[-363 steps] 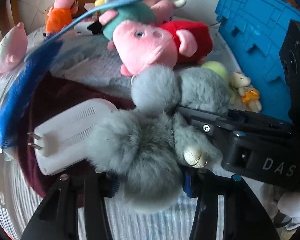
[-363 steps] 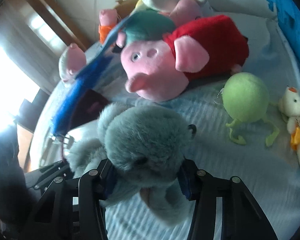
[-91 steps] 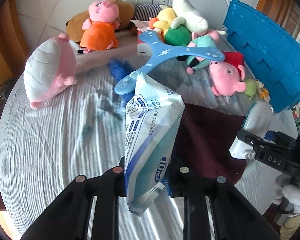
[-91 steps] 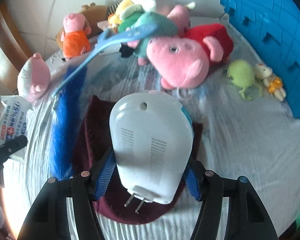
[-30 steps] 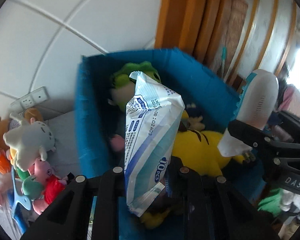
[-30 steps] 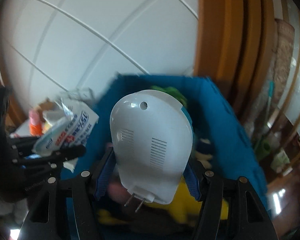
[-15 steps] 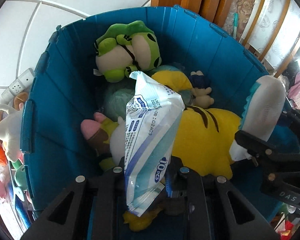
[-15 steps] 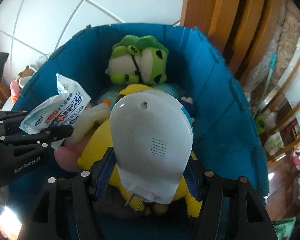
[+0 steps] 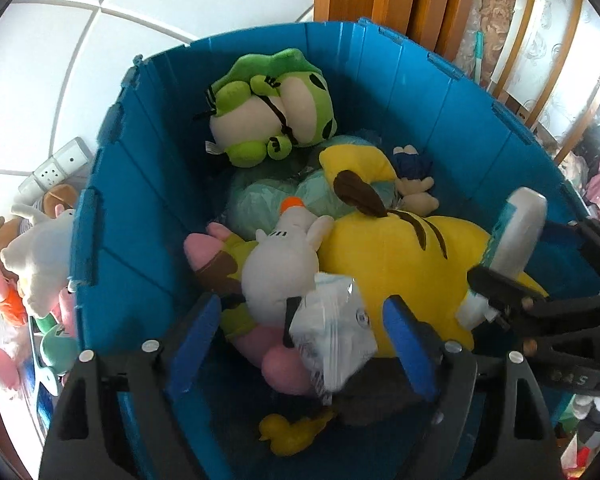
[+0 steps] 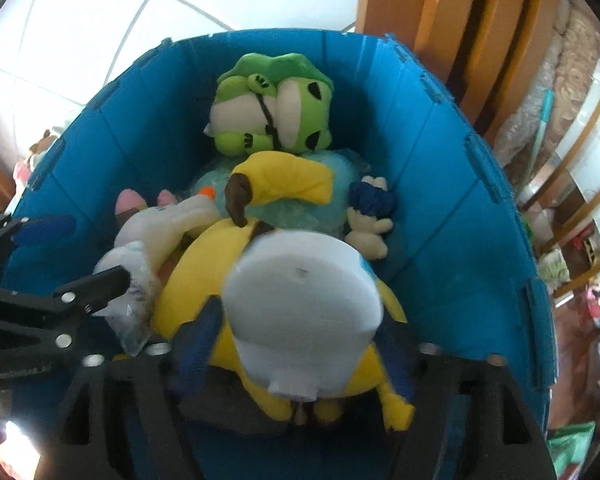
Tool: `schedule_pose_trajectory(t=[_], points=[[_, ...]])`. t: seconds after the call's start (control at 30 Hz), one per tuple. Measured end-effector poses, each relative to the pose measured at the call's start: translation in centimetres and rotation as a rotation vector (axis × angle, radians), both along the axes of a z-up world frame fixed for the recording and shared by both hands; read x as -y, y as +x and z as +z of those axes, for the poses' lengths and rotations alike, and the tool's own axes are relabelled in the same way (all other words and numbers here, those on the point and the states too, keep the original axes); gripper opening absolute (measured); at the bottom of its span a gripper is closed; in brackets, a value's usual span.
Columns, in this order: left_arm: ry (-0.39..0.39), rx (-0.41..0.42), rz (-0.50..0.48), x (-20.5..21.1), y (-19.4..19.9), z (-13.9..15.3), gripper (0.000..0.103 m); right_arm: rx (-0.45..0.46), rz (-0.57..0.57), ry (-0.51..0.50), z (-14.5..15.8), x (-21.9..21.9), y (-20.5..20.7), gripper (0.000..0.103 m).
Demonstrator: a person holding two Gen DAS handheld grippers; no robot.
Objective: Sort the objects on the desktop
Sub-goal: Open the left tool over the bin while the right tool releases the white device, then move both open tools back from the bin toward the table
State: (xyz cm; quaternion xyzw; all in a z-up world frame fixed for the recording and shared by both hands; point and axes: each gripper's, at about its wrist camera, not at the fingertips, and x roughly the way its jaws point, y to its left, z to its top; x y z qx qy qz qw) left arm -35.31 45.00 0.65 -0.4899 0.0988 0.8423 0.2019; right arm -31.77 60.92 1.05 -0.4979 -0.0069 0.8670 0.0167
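Both grippers hang over the blue bin. My left gripper is open; the wipes packet is loose between its blue pads and dropping onto the plush pile. My right gripper has its jaws spread; the white plug-in device sits blurred between them and tips forward over the yellow plush. It also shows in the left wrist view, beside the right gripper's fingers. The packet shows in the right wrist view.
The bin holds a green frog plush, a yellow striped plush, a white plush, a teal plush and a small yellow duck. More plush toys lie outside at the left. Wooden frames stand behind.
Both grippers have opened over the bin. The wipes packet has slipped down from the left jaws. The white device has tipped forward out of the right jaws' grip.
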Motion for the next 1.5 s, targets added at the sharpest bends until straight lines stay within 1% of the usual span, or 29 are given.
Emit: schedule_pose_trajectory(t=[0.03,0.07,0.1,0.17,0.2,0.23,0.33,0.43,0.57,0.63,0.73,0.9,1.03,1.13,1.23,1.33,1.43,1.5], points=[[0.01,-0.008,-0.001,0.3,0.3,0.3,0.084,-0.003,-0.005,0.001,0.1,0.0,0.1,0.1],[0.021,-0.016,-0.001,0.6,0.6,0.7,0.084,-0.008,-0.007,0.0,0.2,0.0,0.2,0.103],[0.034,-0.025,0.001,1.0,1.0,1.1,0.085,-0.015,-0.007,-0.006,0.3,0.0,0.4,0.103],[0.058,-0.042,0.007,1.9,1.7,2.0,0.093,-0.031,-0.011,-0.015,0.7,0.2,0.7,0.102],[0.066,-0.052,0.01,2.3,2.1,2.4,0.101,-0.042,-0.019,-0.009,0.9,0.2,1.0,0.102],[0.077,-0.063,0.014,2.8,2.5,2.8,0.103,-0.059,-0.027,-0.001,1.2,0.4,1.2,0.102],[0.098,-0.106,0.036,4.7,3.9,4.2,0.103,-0.119,-0.046,0.021,2.7,0.9,2.2,0.102],[0.098,-0.136,0.069,6.9,5.1,4.6,0.103,-0.162,-0.032,0.034,4.0,2.0,3.3,0.102],[0.098,-0.176,0.113,9.8,6.8,5.2,0.103,-0.234,-0.015,0.081,5.2,4.6,5.3,0.102],[0.098,-0.196,0.135,11.2,7.6,5.5,0.103,-0.265,0.0,0.079,5.3,6.0,6.5,0.103],[0.098,-0.226,0.168,13.4,8.9,5.9,0.103,-0.31,0.019,0.047,5.5,8.0,8.3,0.103],[0.097,-0.231,0.212,20.2,11.9,4.6,0.103,-0.378,0.049,-0.022,5.7,12.1,11.2,0.103],[0.097,-0.231,0.247,25.7,14.4,3.4,0.103,-0.419,0.055,-0.05,5.1,17.0,13.8,0.103],[0.096,-0.231,0.273,29.9,16.2,2.5,0.103,-0.435,0.053,-0.075,4.2,21.0,16.1,0.103],[0.096,-0.232,0.299,34.1,18.1,1.7,0.103,-0.438,0.032,-0.075,3.0,25.0,18.1,0.103],[0.085,-0.234,0.299,37.7,19.9,0.9,0.103,-0.433,0.01,-0.082,2.0,28.8,20.0,0.103],[0.073,-0.224,0.313,40.9,21.7,0.2,0.103,-0.427,-0.002,-0.066,1.5,32.3,21.6,0.103],[0.085,-0.216,0.313,42.6,22.9,0.0,0.103,-0.42,-0.006,-0.059,1.4,34.0,22.5,0.103]])
